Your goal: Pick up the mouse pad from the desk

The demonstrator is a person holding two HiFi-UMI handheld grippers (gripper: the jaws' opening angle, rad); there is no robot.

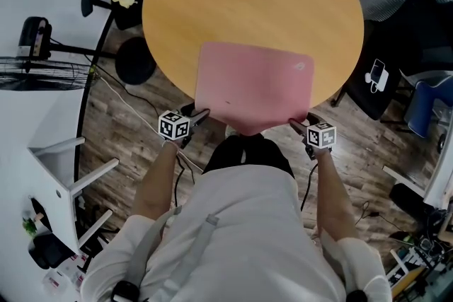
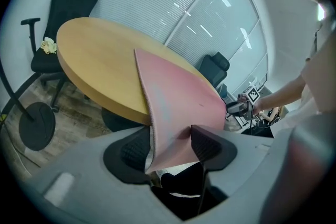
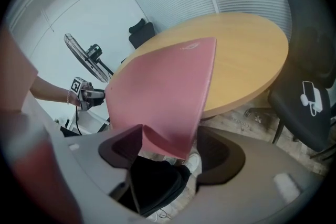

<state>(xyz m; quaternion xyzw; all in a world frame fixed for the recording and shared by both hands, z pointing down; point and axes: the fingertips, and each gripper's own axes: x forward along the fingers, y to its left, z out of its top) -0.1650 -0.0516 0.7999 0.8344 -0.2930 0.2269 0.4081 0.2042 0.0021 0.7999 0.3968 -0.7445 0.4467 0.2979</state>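
Observation:
A pink mouse pad lies on the round wooden table, its near edge hanging over the table's rim toward me. My left gripper is at the pad's near left corner and my right gripper at its near right corner. In the left gripper view the pad curls down between the jaws of the left gripper, which stand wide. In the right gripper view the pad's corner hangs between the wide jaws of the right gripper, leaning on one jaw with a gap to the other.
A black office chair stands right of the table, another chair on its far side. A fan and a white desk are at the left. Cables run over the wooden floor.

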